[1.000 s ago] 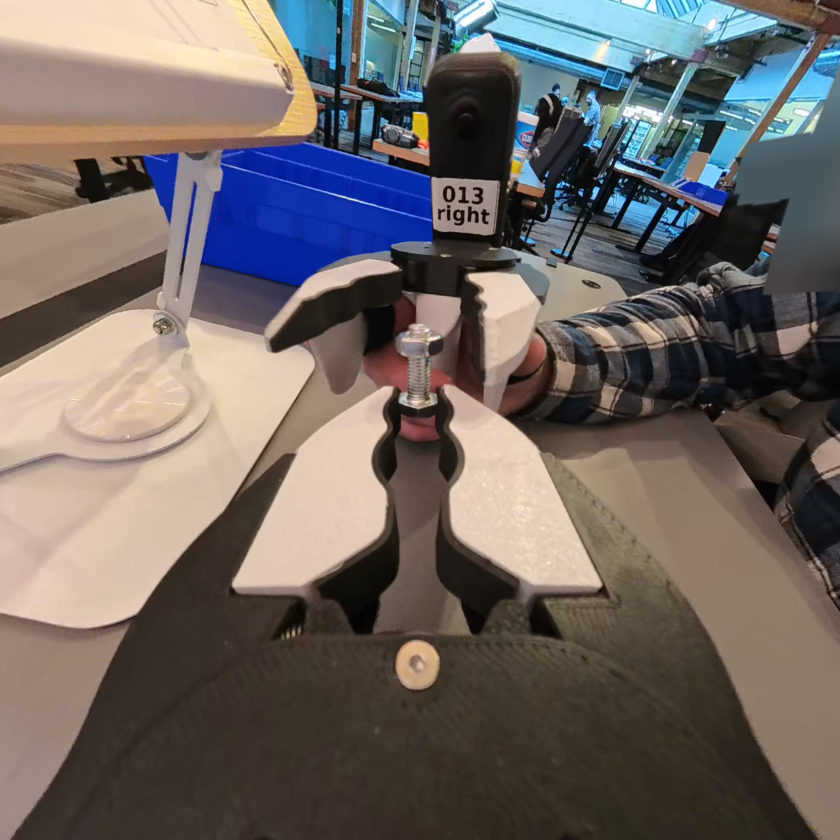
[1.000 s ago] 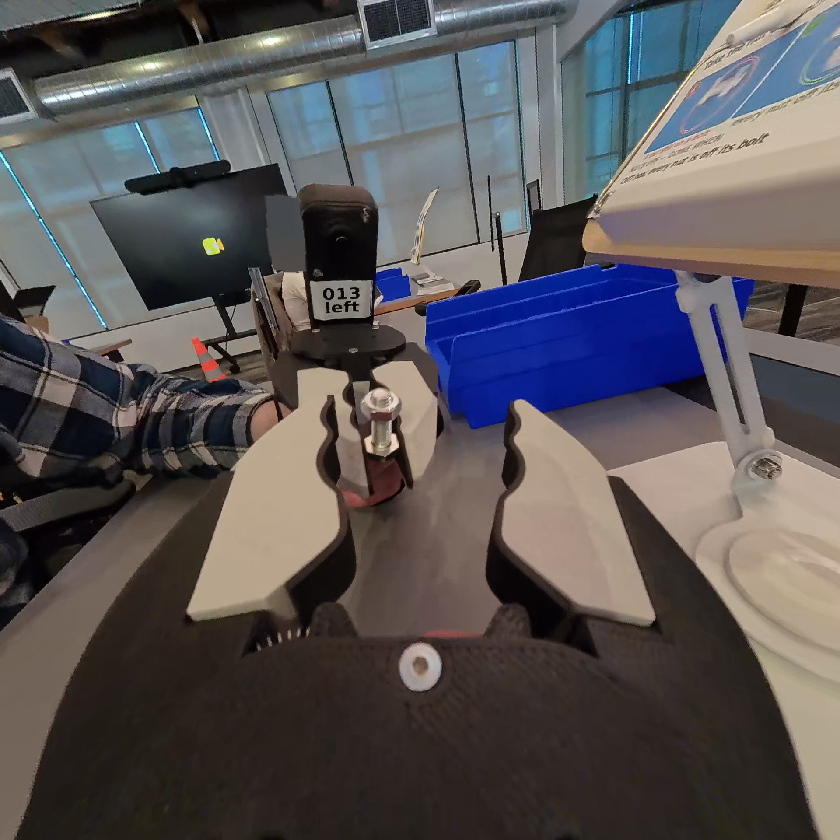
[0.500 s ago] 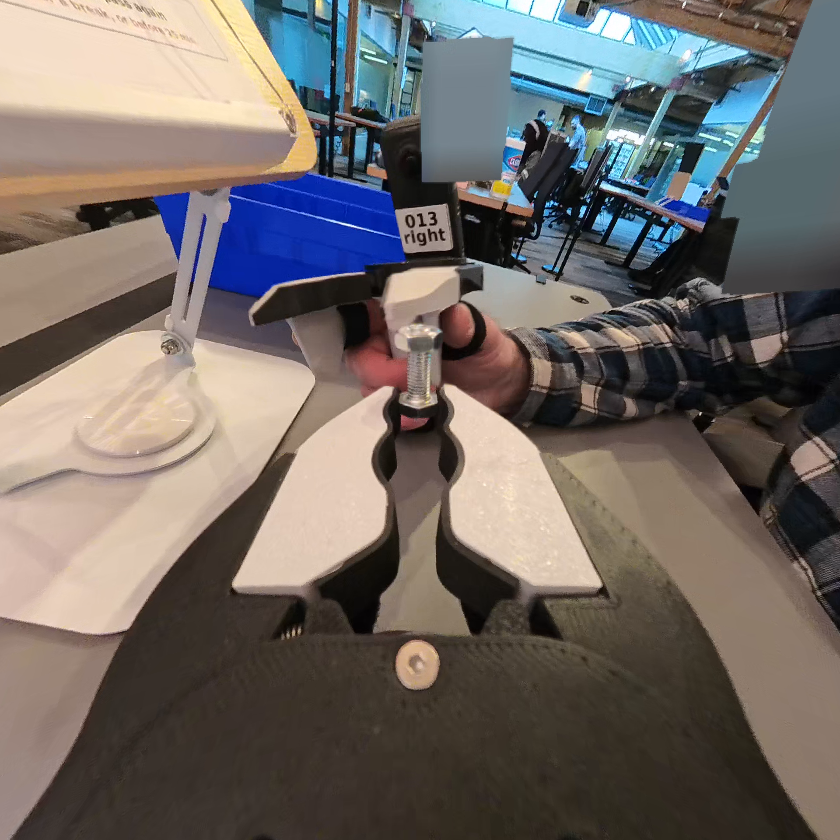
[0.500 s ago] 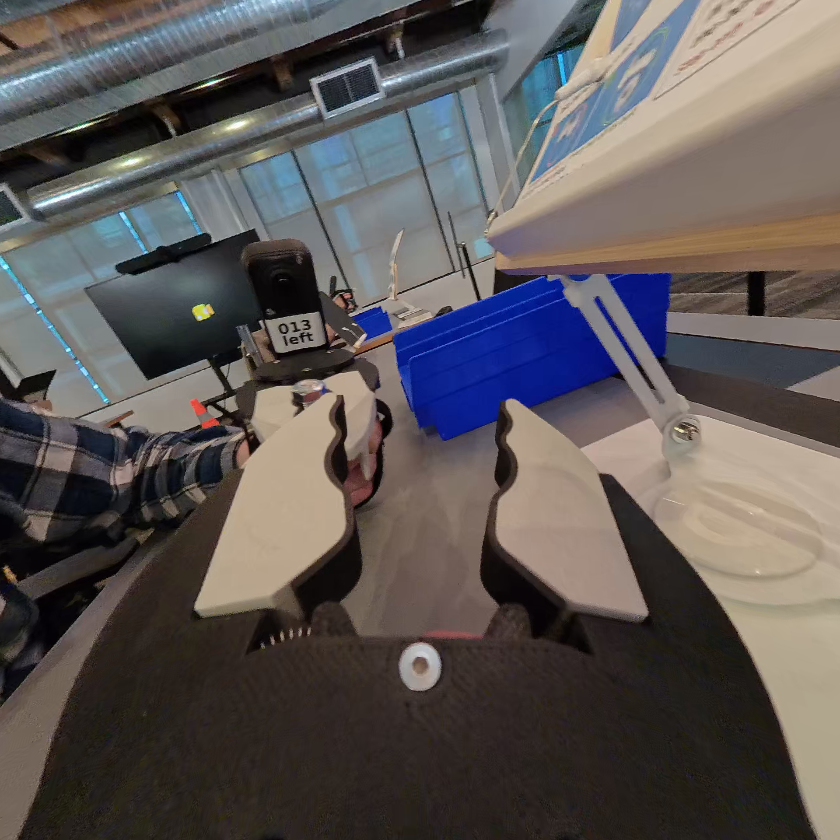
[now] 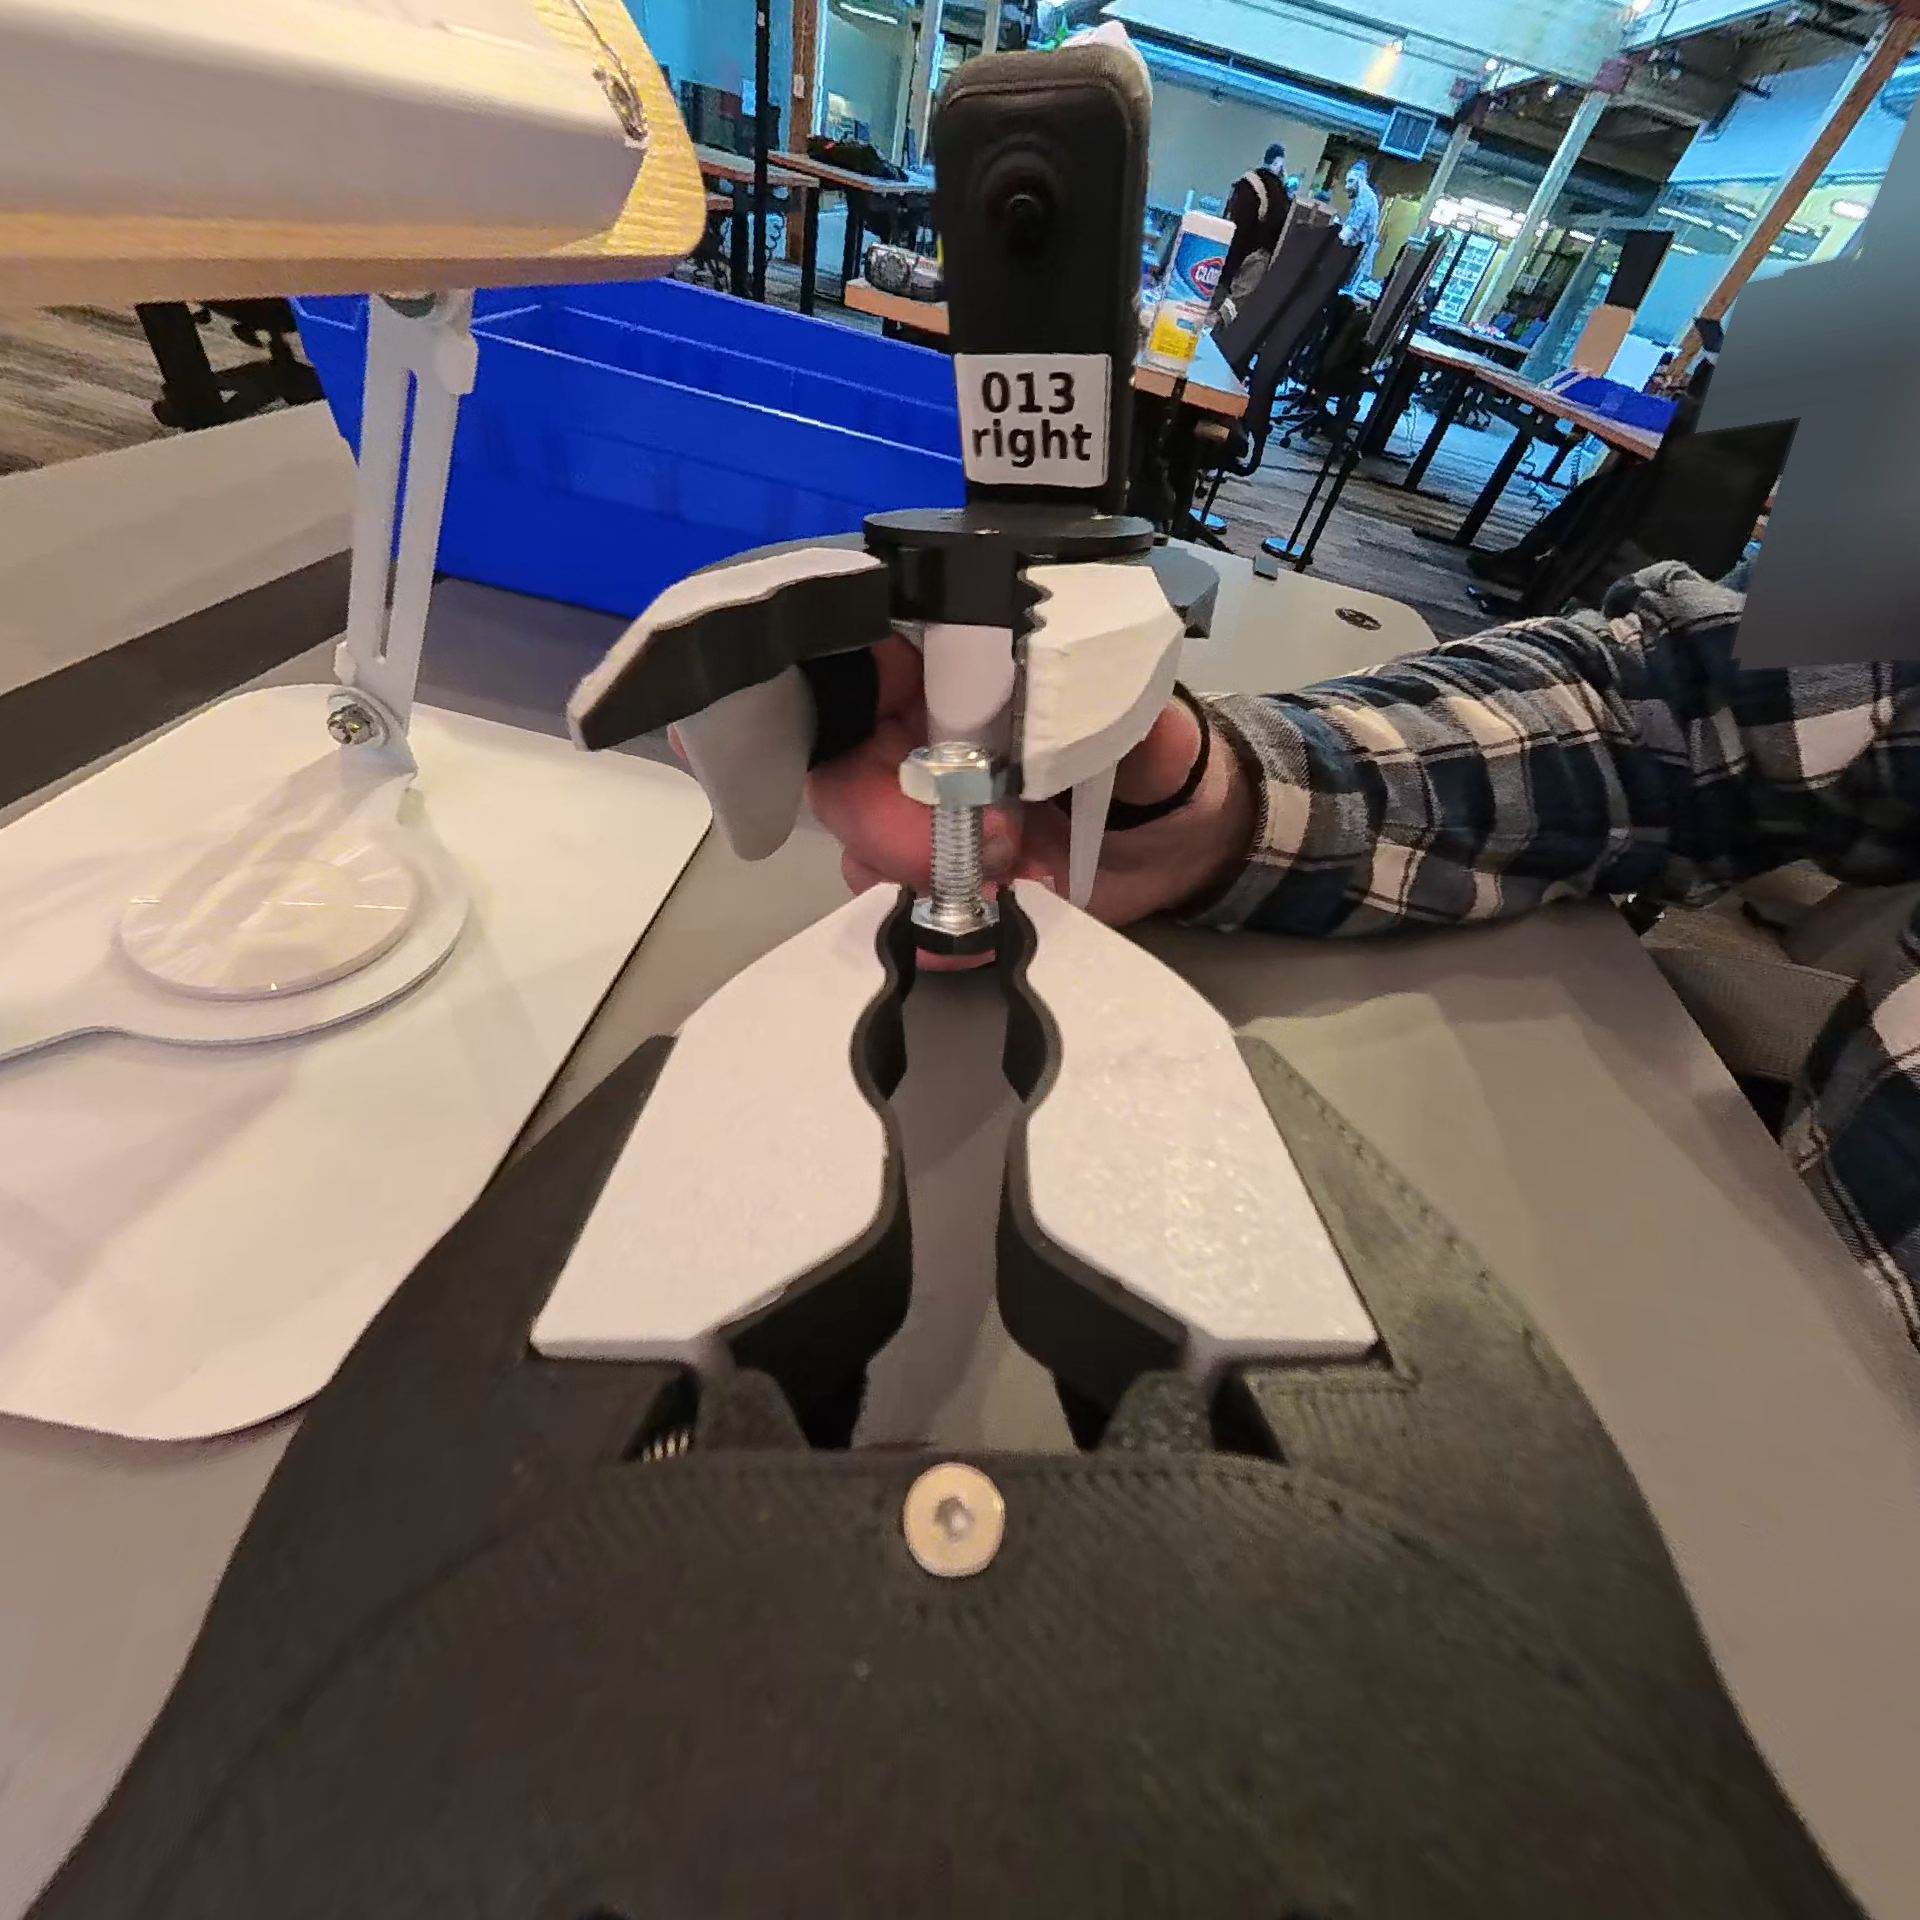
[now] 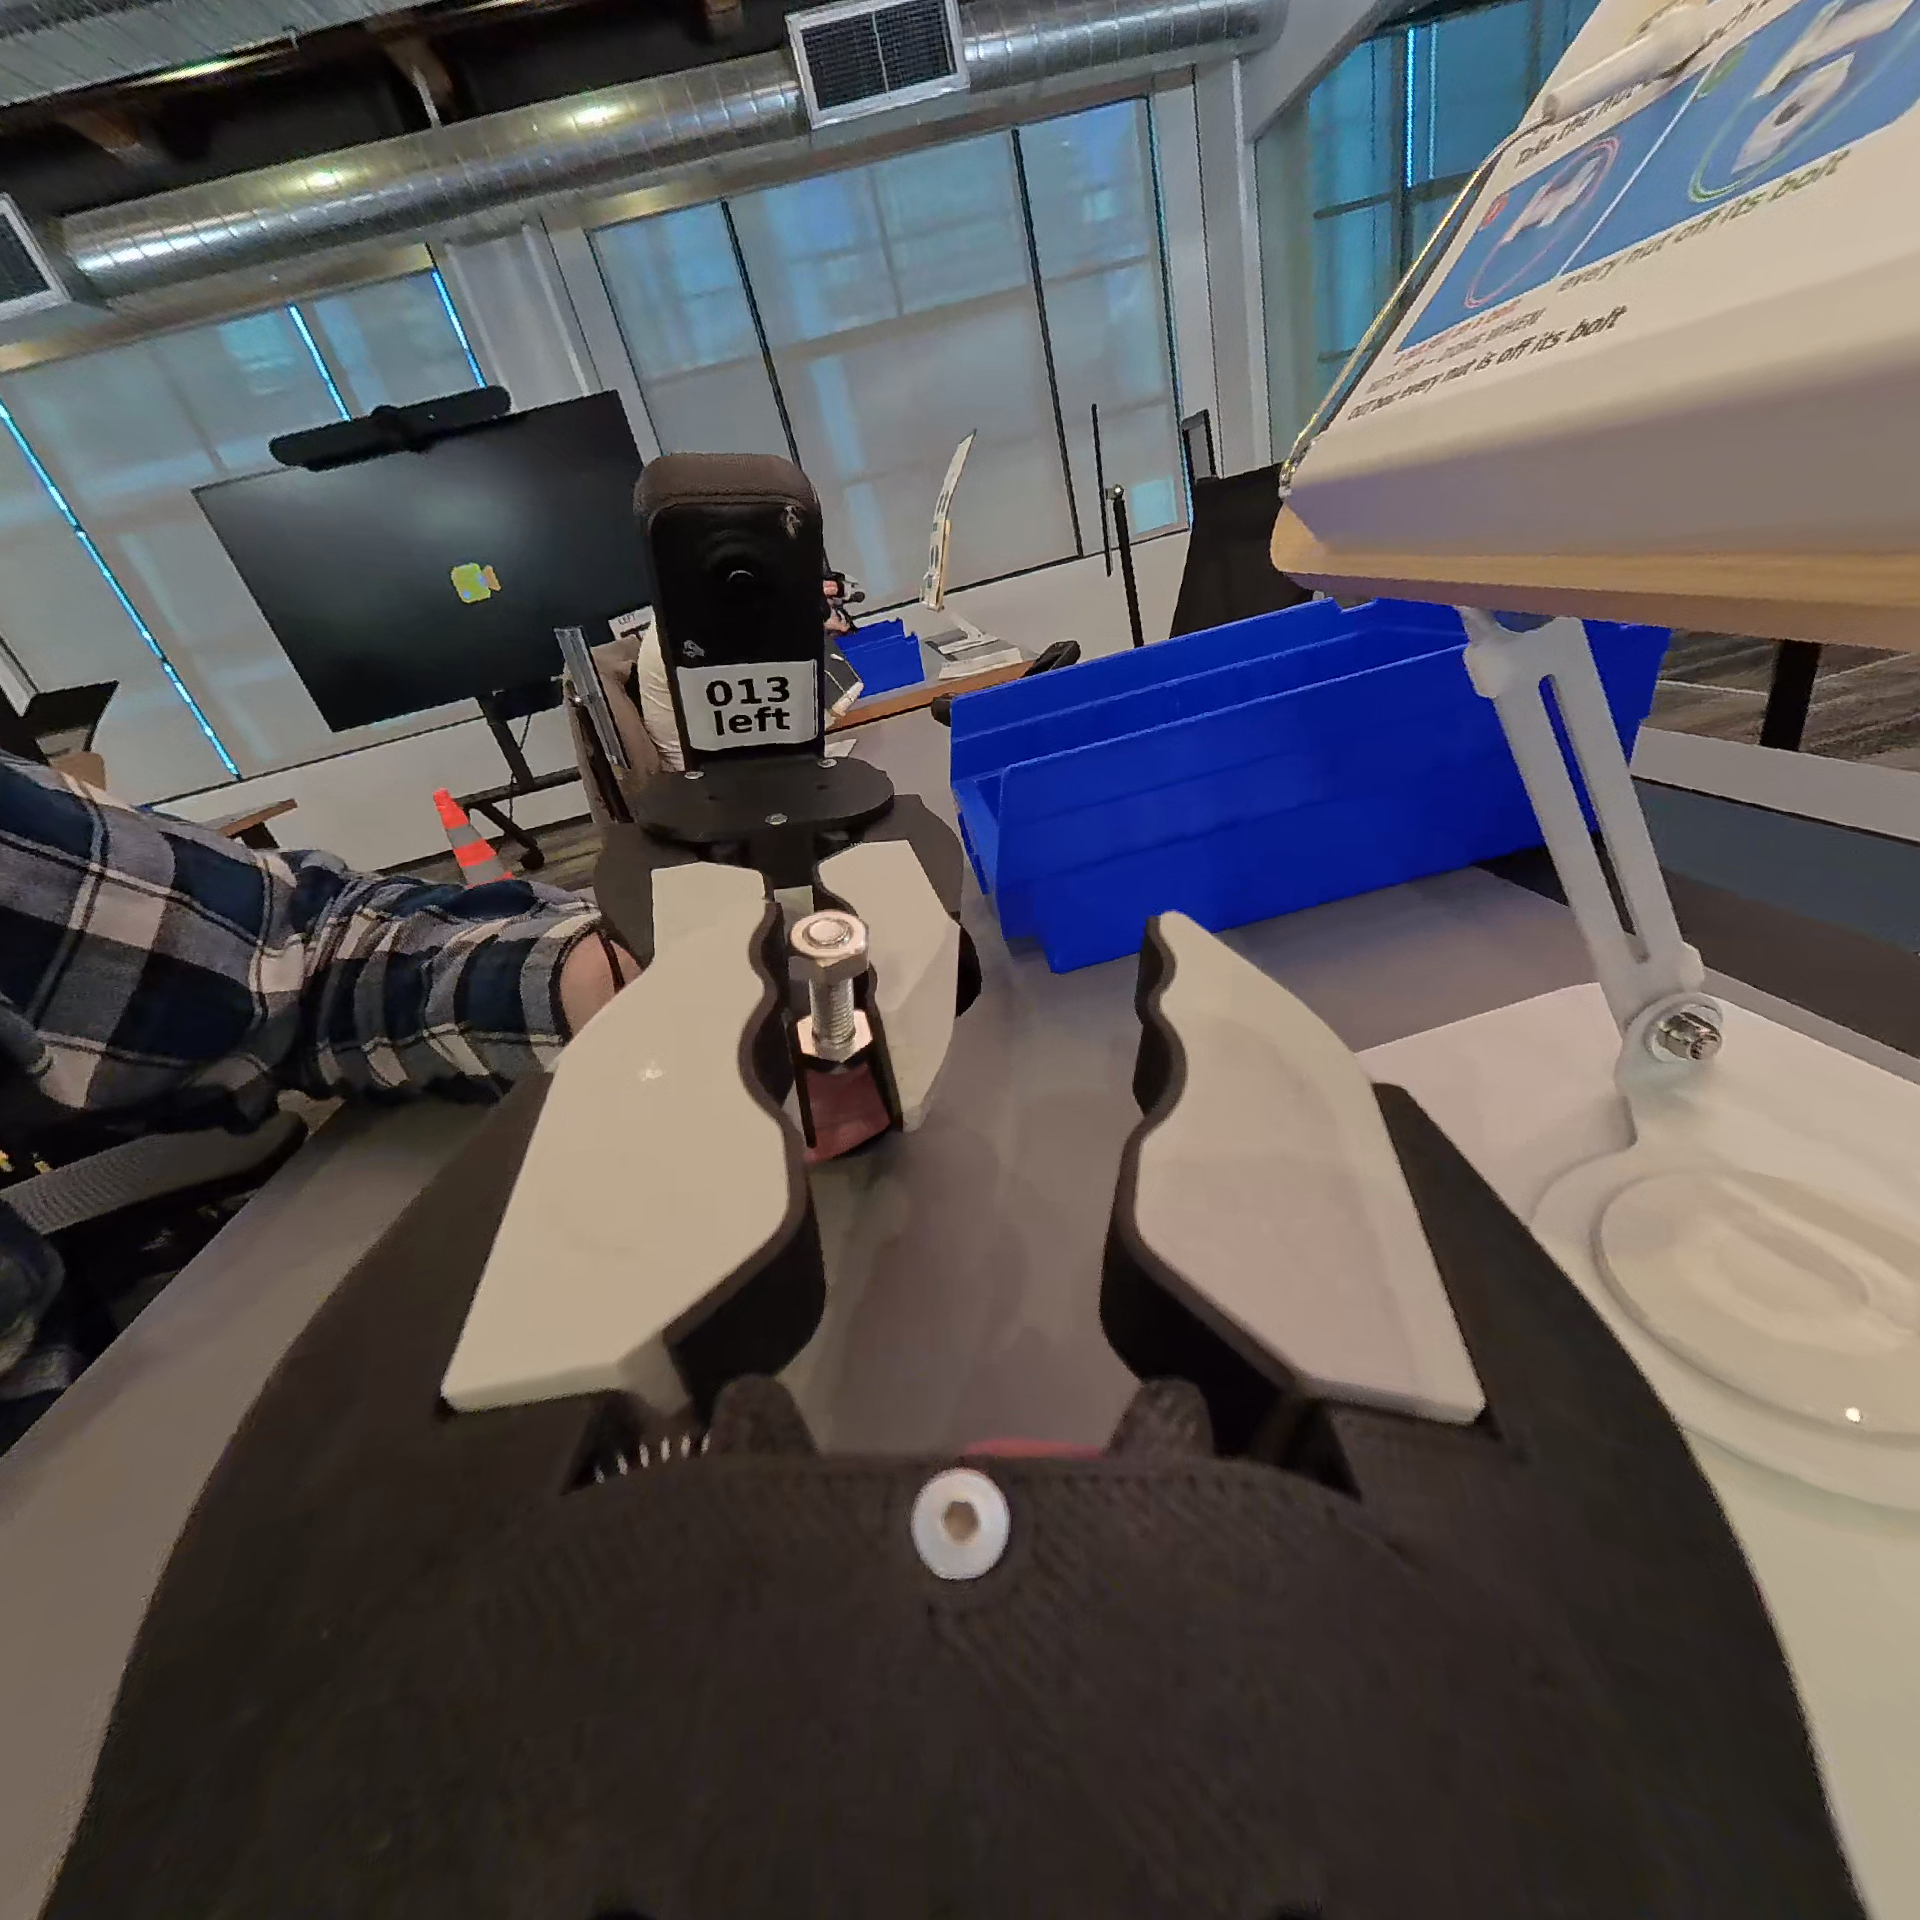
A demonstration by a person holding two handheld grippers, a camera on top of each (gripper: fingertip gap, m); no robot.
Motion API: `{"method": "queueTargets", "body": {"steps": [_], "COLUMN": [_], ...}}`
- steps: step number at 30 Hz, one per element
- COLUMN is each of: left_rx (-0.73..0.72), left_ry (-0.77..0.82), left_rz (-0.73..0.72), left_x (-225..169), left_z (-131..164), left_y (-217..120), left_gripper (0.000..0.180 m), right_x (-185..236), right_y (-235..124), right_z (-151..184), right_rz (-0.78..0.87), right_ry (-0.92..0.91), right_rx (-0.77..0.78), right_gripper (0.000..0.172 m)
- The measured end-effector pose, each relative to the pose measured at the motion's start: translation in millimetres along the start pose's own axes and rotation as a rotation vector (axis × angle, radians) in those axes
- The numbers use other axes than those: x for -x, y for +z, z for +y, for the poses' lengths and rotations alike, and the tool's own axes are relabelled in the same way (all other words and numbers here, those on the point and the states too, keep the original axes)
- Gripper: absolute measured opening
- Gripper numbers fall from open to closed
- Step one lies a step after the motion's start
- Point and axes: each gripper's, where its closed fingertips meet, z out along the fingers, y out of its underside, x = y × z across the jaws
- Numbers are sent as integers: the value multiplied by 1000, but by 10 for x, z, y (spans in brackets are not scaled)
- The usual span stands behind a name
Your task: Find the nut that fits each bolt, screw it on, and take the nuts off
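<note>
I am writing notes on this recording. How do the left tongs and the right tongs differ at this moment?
1. The left tongs are nearly shut and pinch the lower nut on an upright bolt; the right tongs stand wide open.
2. The left tongs carry that bolt; the right tongs hold nothing.
3. The left tongs sit level; the right tongs are tilted beside the bolt's head.

Both have white fingers on black bodies, each with a black camera on top.

Both claws are black textured plastic with wavy-edged white fingers, one silver screw each, a labelled black camera on top, plus plaid sleeves.
</note>
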Motion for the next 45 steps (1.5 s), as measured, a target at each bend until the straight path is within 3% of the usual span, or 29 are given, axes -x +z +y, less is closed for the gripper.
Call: {"method": "queueTargets", "body": {"steps": [4, 9, 17, 29, 30, 45], "left_rx": [-13, -78, -38, -39, -55, -58], "left_ry": [0, -26, -23, -23, -30, -62], "left_rz": [-10, 8, 4, 3, 8, -15], "left_x": [19, 40, 36, 36, 40, 3], "left_z": [-33, -144, -60, -57, -78, -2], "left_y": [-35, -128, -64, -63, -84, -100], "left_gripper": [14, 14, 14, 14, 14, 14], "right_x": [-65, -169, -9, -73, -110, -2], "right_y": [-29, -118, -21, -42, -58, -32], "right_z": [-9, -77, 3, -17, -29, -9], "right_rz": [27, 45, -3, 19, 32, -31], "right_ry": [11, 62, -14, 24, 40, 26], "right_rx": [-1, -49, 10, -6, -14, -3], "right_gripper": [70, 58, 68, 65, 57, 60]}}
